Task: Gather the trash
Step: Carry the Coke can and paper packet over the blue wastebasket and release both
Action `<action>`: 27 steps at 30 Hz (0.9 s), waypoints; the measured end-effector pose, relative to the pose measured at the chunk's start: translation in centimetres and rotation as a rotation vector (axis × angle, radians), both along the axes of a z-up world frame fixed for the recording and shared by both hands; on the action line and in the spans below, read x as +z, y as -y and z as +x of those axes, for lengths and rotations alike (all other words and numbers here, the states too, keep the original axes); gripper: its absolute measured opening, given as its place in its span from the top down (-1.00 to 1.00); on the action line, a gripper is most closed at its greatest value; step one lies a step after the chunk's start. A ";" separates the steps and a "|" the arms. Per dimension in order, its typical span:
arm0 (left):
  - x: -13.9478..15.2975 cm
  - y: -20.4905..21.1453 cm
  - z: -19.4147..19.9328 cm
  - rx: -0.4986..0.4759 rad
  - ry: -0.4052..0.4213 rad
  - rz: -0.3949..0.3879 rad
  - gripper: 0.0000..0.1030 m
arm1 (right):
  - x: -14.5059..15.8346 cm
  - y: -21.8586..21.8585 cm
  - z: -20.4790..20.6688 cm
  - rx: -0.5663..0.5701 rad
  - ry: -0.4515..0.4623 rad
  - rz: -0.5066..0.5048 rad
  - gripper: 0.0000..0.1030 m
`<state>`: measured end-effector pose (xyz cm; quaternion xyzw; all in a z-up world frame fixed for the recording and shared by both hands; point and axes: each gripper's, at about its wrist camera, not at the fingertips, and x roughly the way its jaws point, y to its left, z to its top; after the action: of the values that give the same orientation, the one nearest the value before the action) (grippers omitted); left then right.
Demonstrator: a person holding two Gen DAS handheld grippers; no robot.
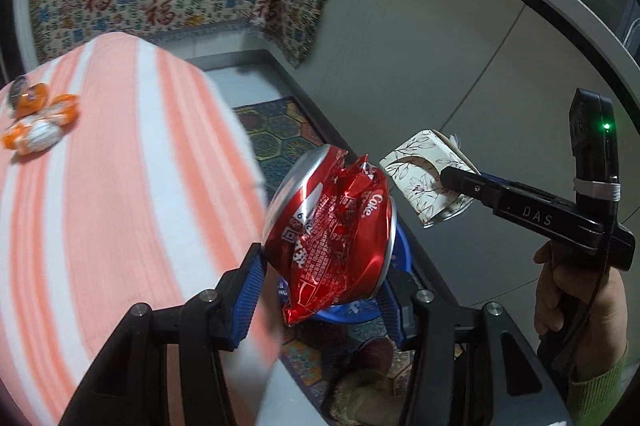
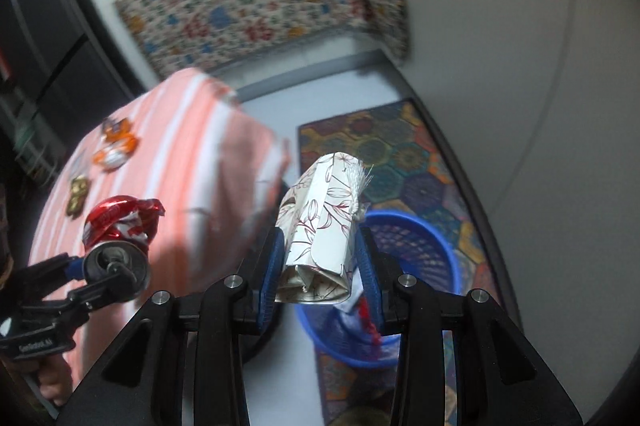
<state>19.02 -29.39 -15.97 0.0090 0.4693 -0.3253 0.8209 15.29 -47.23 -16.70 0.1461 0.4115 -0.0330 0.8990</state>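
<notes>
Up close in the left wrist view, the left hand-held gripper clamps a crushed red can together with a crumpled red wrapper, above a blue basket on the floor. To its right, the right hand-held gripper grips a flower-printed paper box. Orange wrappers lie on the striped surface.

Seen from the right wrist view, the right hand-held gripper pinches the paper box between blue pads, just above the basket on a patterned rug. At left, the left hand-held gripper holds the can over the surface.
</notes>
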 end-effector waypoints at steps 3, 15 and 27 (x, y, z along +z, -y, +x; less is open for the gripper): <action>-1.2 2.8 0.4 -0.028 -0.003 0.013 -0.03 | -0.6 1.3 0.1 -0.041 -0.030 -0.026 0.28; -4.5 7.7 1.8 -0.057 -0.039 0.033 -0.03 | -2.4 4.1 0.6 -0.115 -0.098 -0.031 0.27; -7.0 10.5 2.6 -0.106 -0.046 0.031 -0.36 | -2.5 5.9 -0.1 -0.186 -0.061 0.046 -0.23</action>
<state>21.63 -39.89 -23.00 0.0393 0.4918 -0.3612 0.7913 15.20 -53.08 -19.24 0.2033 0.4239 -0.1112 0.8755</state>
